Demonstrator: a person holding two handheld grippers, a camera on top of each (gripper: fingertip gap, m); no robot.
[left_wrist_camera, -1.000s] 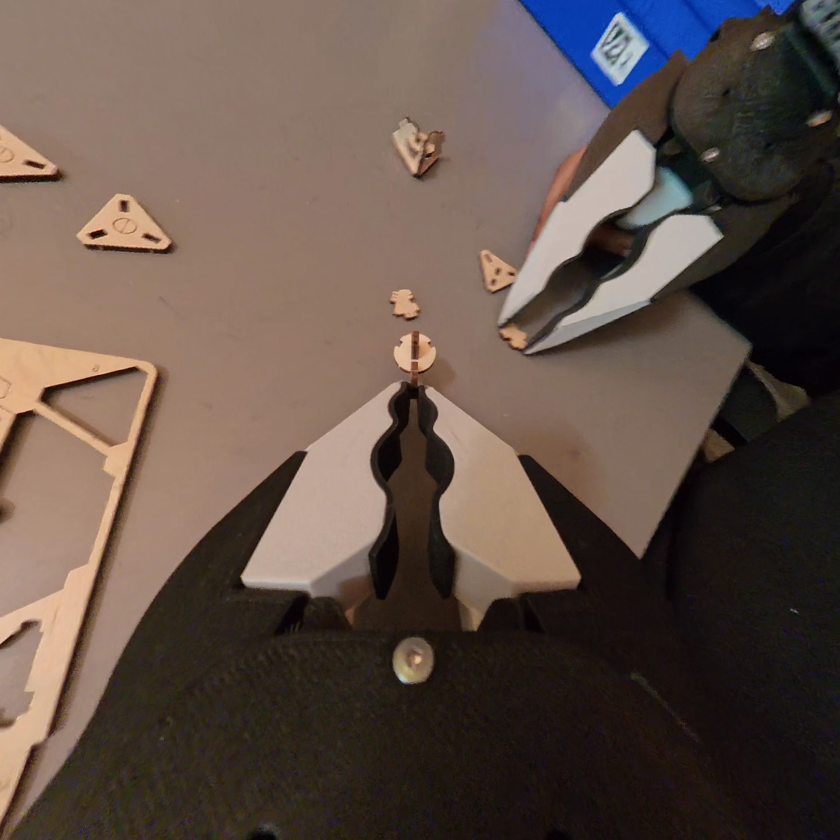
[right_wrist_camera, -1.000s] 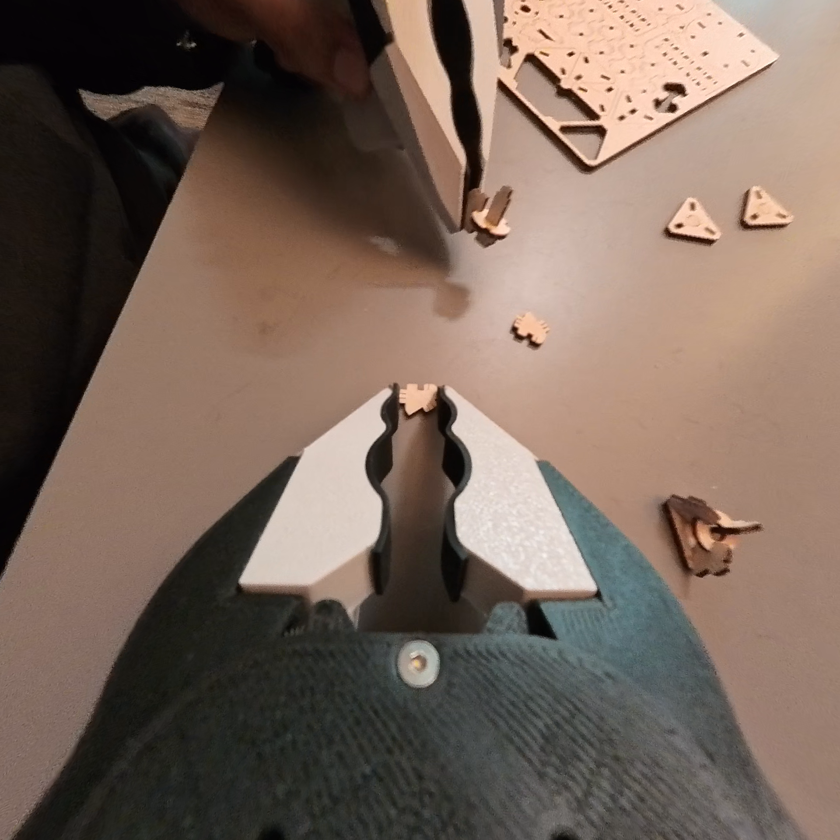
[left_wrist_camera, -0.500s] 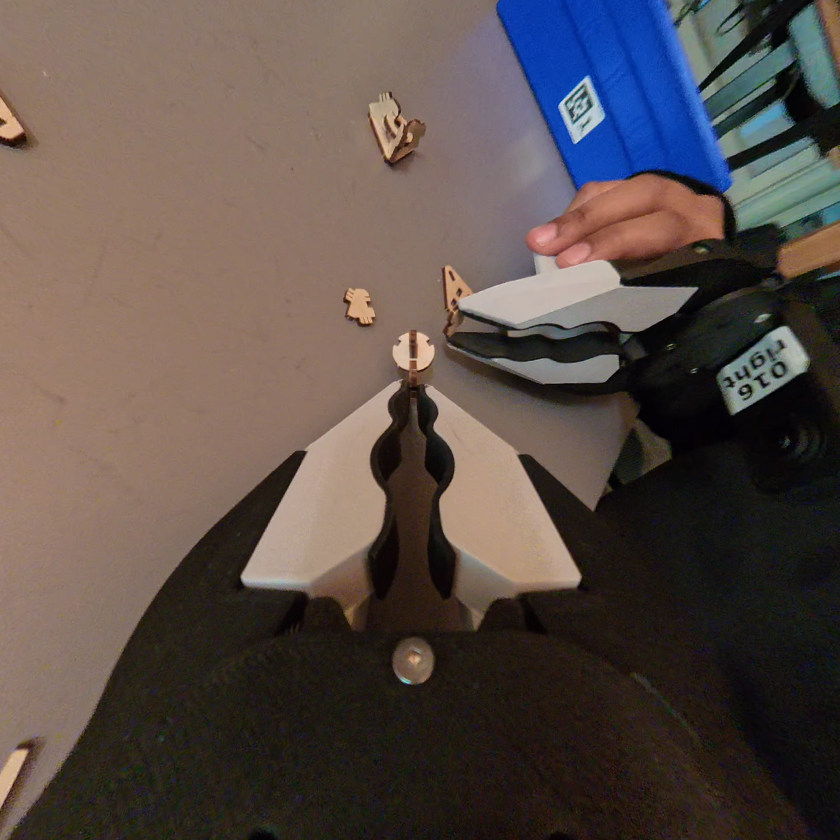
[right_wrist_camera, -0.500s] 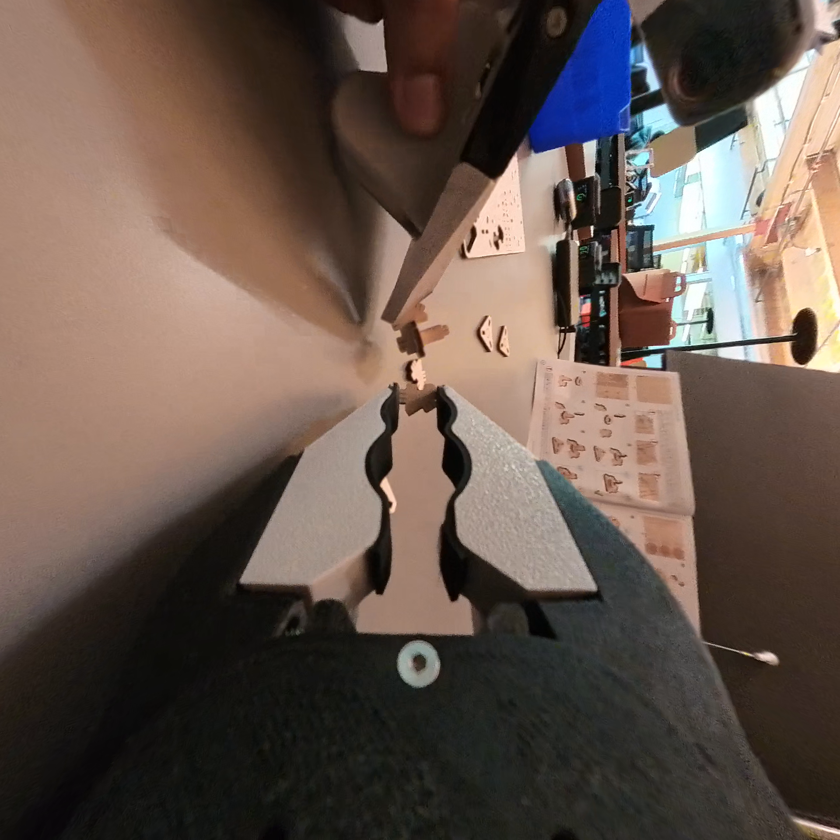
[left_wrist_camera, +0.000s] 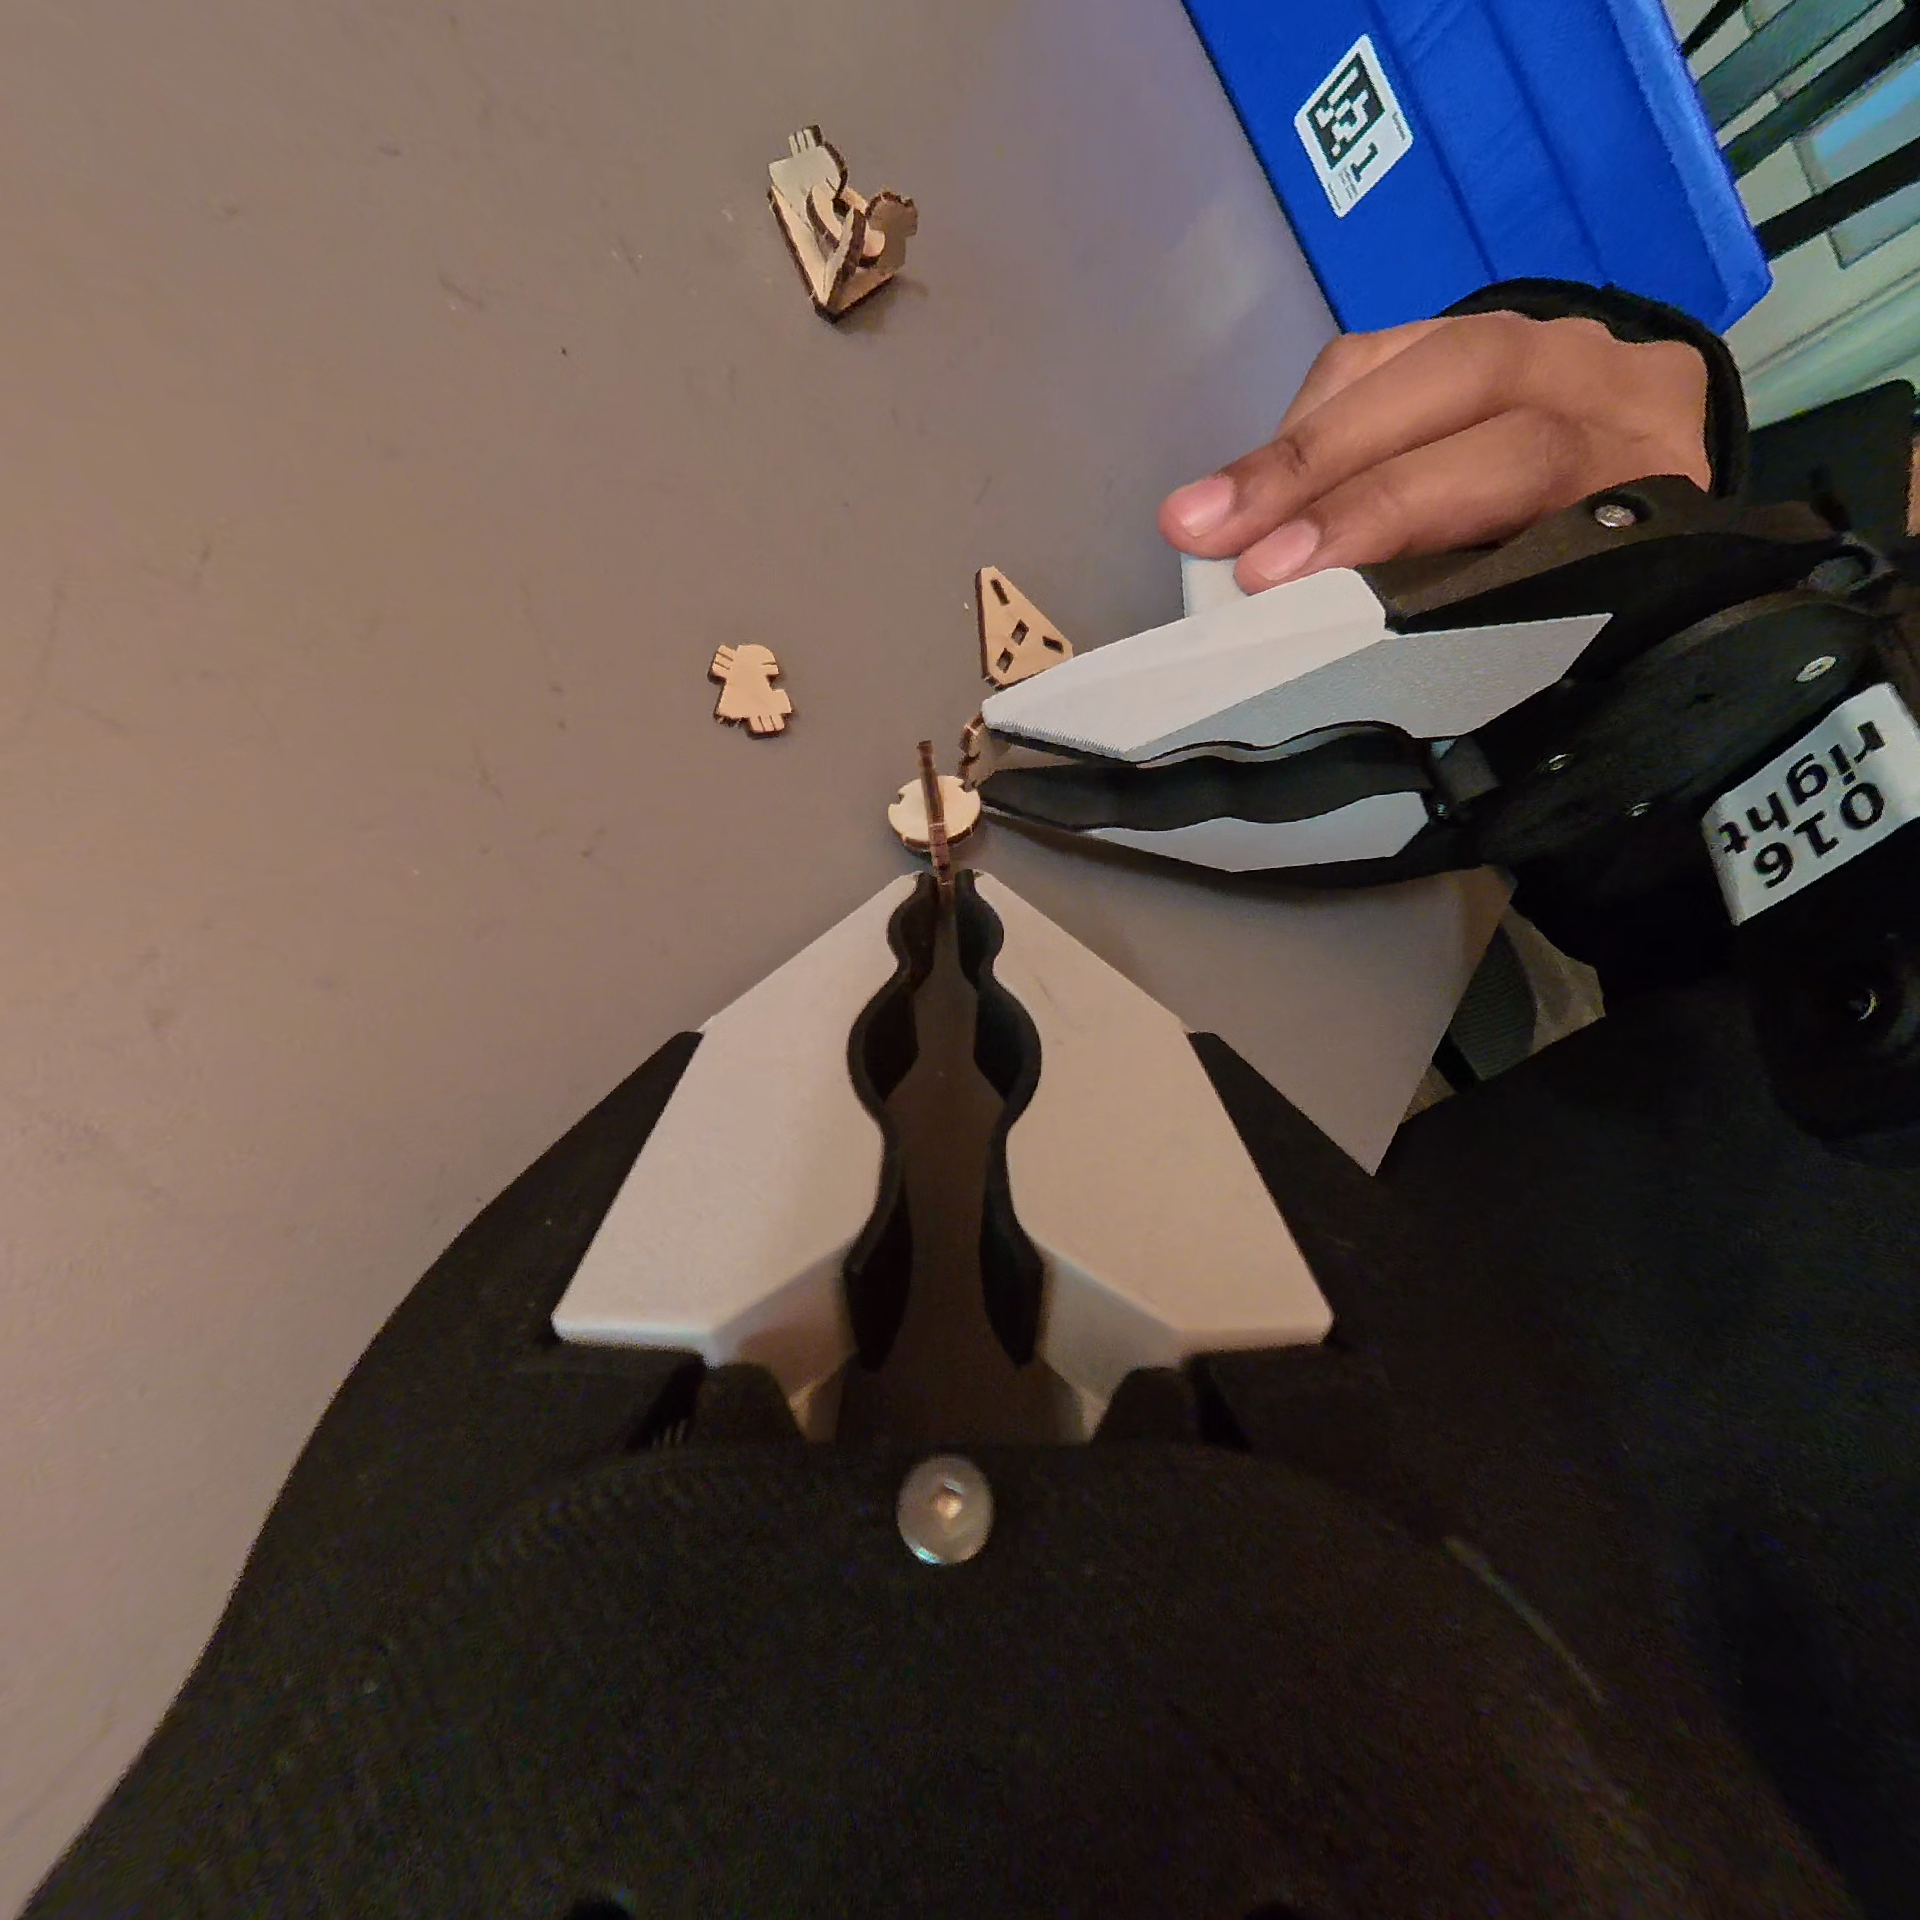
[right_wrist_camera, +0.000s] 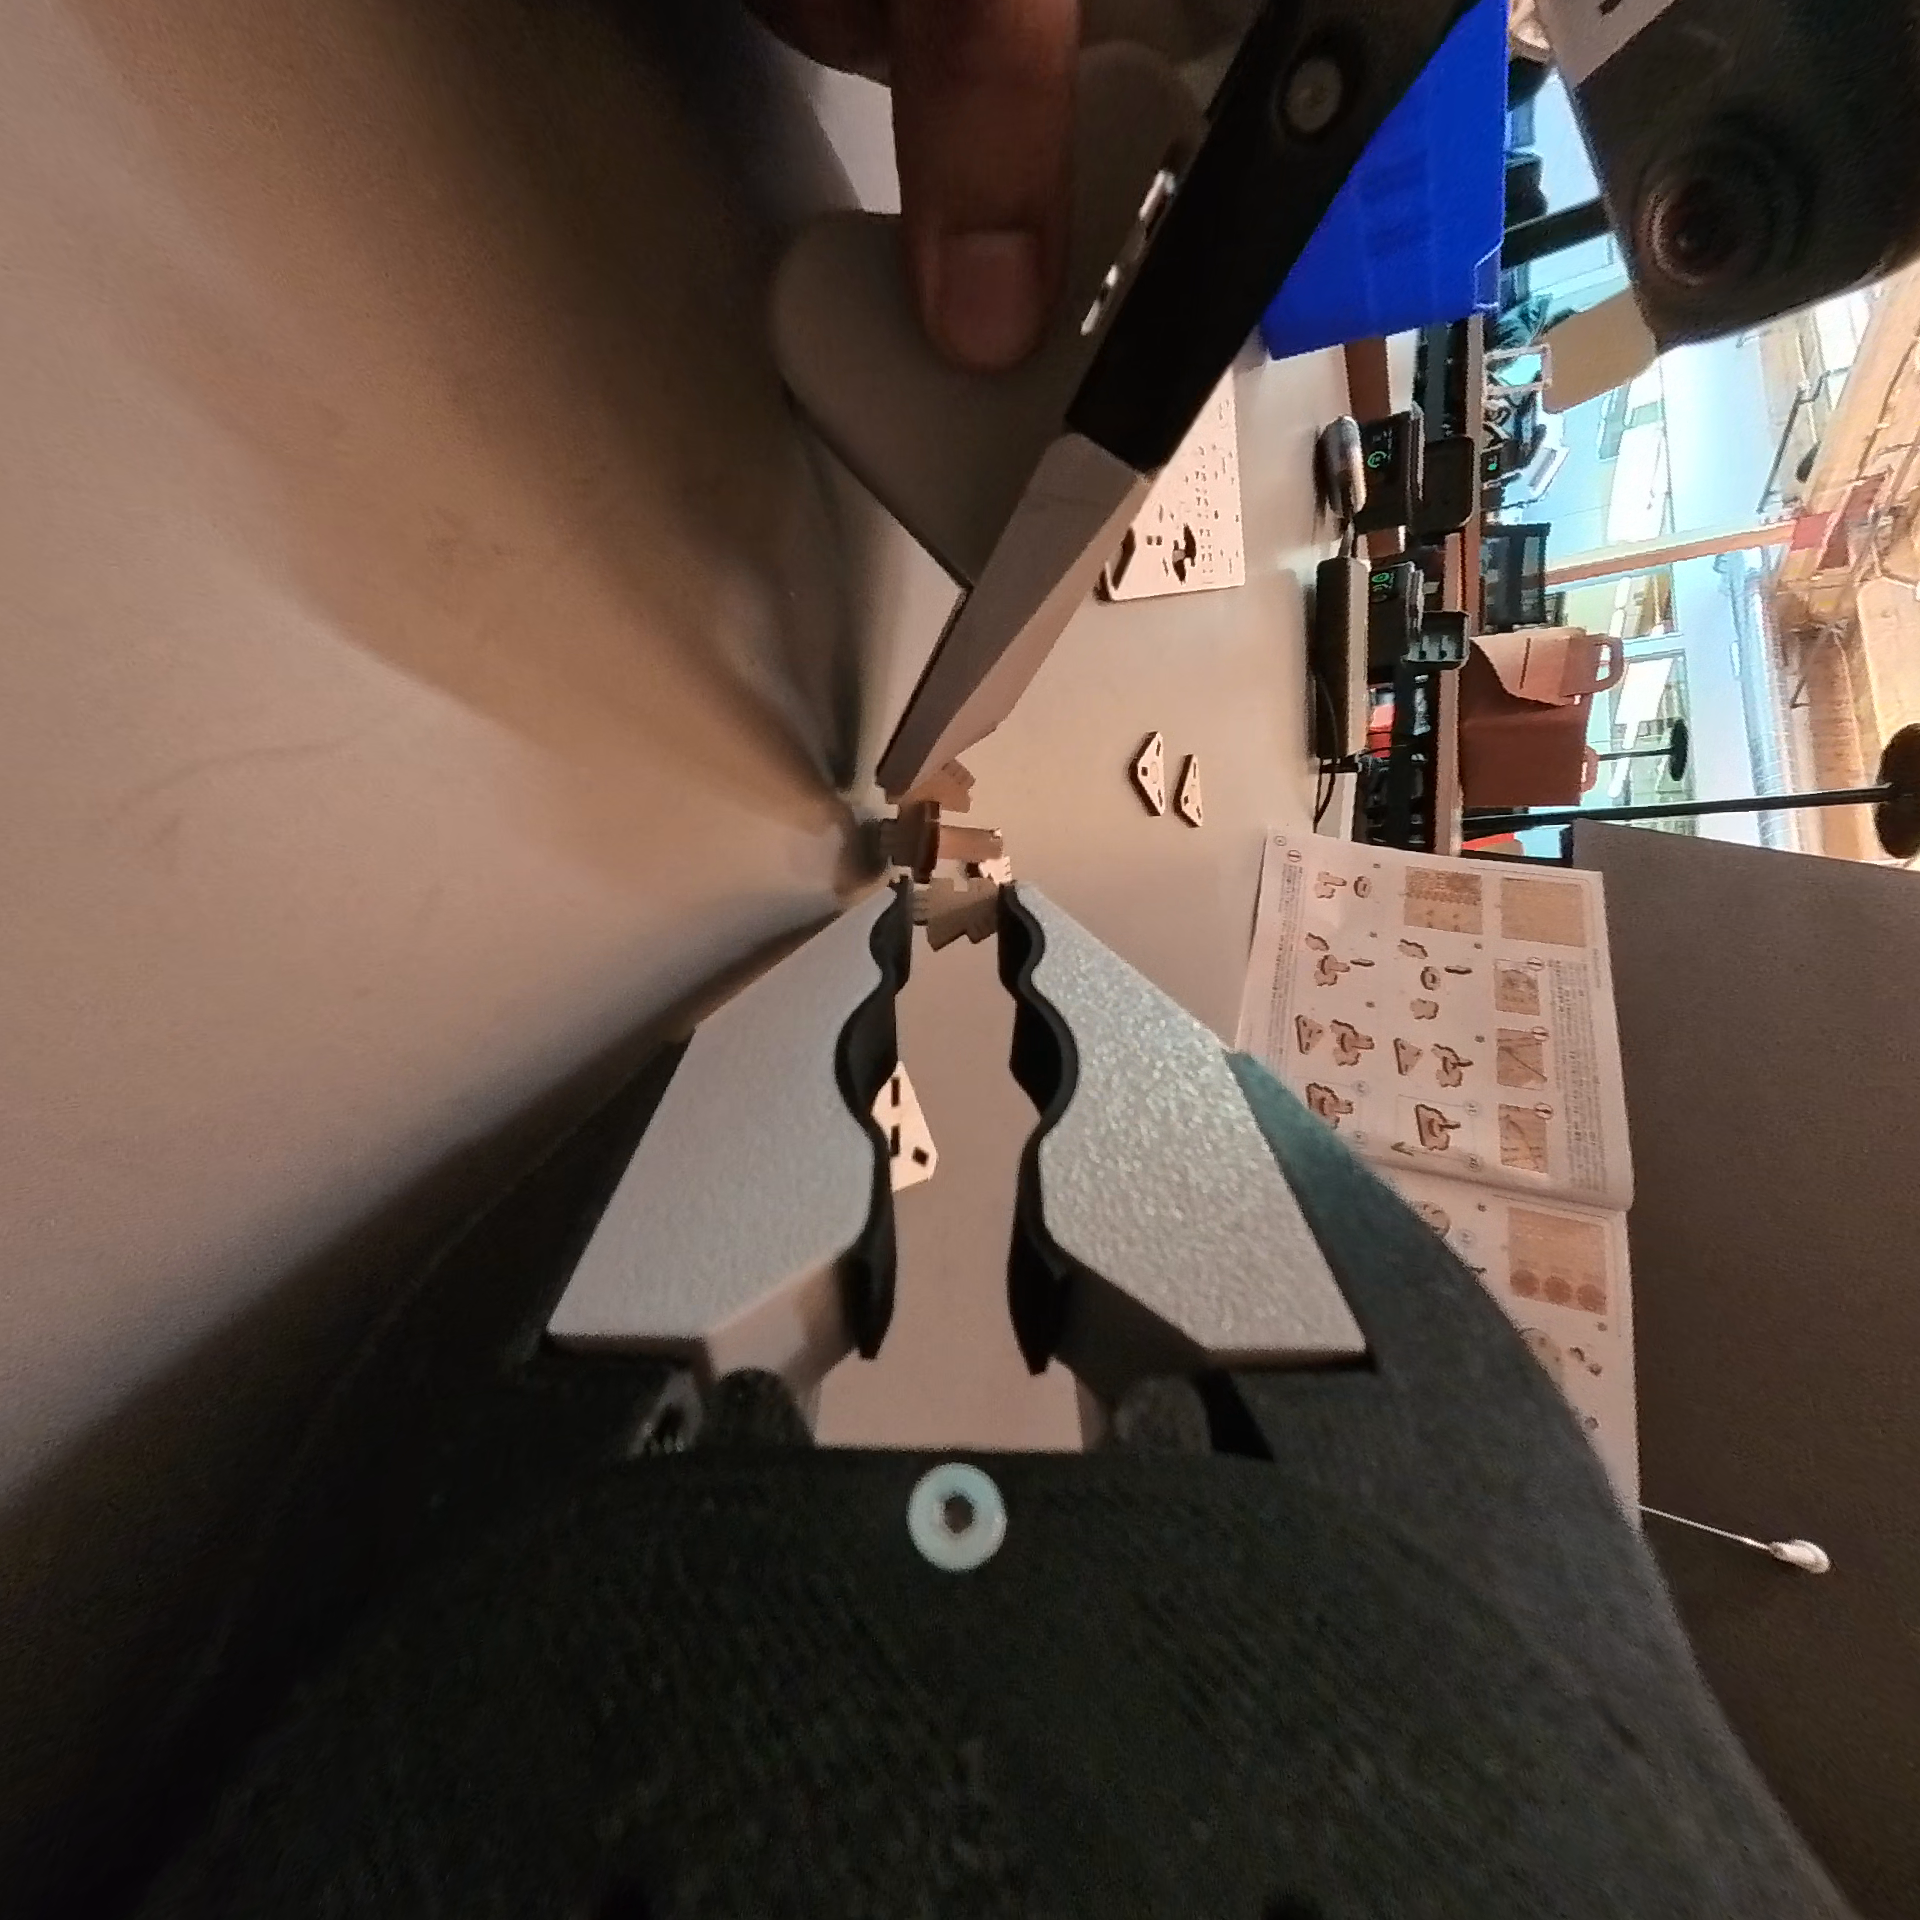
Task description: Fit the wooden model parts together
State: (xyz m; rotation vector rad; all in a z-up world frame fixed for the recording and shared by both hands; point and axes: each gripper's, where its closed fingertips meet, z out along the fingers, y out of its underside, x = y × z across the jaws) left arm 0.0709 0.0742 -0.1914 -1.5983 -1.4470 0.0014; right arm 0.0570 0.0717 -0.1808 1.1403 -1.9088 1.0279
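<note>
A thin wooden strip with a round disc slotted across it is pinched edge-on between the closed tips of the left gripper; the strip's lower end is hidden between the pads. The assembly hangs above the bench, near its right edge.

Just right of the disc, the right gripper is held narrow on a small notched piece, both pads pressed against its sides. From the left wrist view only a sliver of that piece shows past the upper finger. In the right wrist view the meeting of piece and disc is crowded and blurred, so whether they touch cannot be told.

A hand rests on the right gripper's upper finger, its wrist cut off by a dark sleeve.

On the bench behind lie a triangular plate, partly covered by the right gripper, a small figure-shaped cutout, and farther back an assembled wooden bit whose form is hard to read. Toward the far edge two more triangles and a punched sheet, half hidden behind the left gripper, are seen. A leaflet lies at the bench's edge, and a blue bin is cut off at the frame's top.
</note>
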